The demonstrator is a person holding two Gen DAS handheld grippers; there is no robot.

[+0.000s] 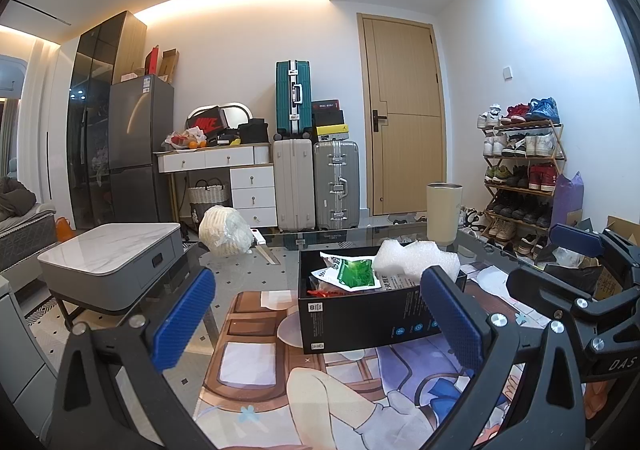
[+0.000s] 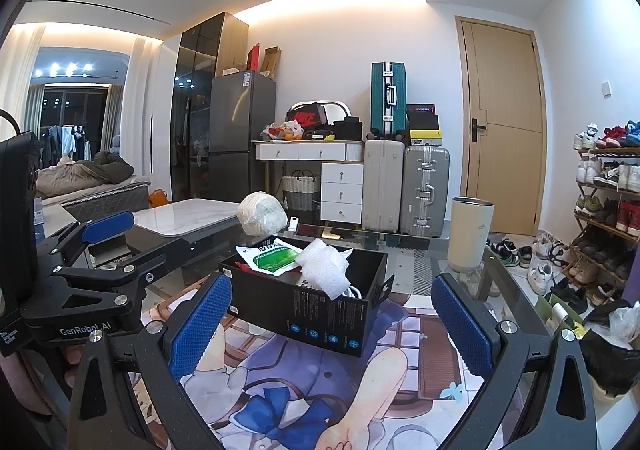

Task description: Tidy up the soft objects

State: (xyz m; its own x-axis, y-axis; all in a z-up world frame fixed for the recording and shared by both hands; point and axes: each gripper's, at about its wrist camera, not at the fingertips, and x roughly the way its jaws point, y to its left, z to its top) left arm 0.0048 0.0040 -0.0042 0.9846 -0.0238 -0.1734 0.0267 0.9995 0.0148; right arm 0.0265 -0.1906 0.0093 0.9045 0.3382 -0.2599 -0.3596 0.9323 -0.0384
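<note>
An open black box [image 1: 360,324] [image 2: 320,314] sits on a printed mat [image 1: 256,370] [image 2: 424,330] on a glass table. In it lie a white foam wrap [image 1: 416,256] [image 2: 324,264], a green and white packet [image 1: 352,274] [image 2: 272,256] and something red. A white plastic-wrapped bundle [image 1: 226,230] [image 2: 262,212] rests on the table beyond the box, to its left. My left gripper [image 1: 318,282] [image 2: 116,246] is open and empty, just short of the box. My right gripper [image 2: 331,290] [image 1: 560,262] is also open and empty, close to the box's near side.
A cream tumbler [image 1: 443,210] [image 2: 470,230] stands behind the box to the right. A grey low table [image 1: 112,262] lies left of the glass table. A shoe rack [image 1: 520,170], bags [image 2: 612,346] and loose shoes crowd the right side. Suitcases [image 1: 316,182] line the far wall.
</note>
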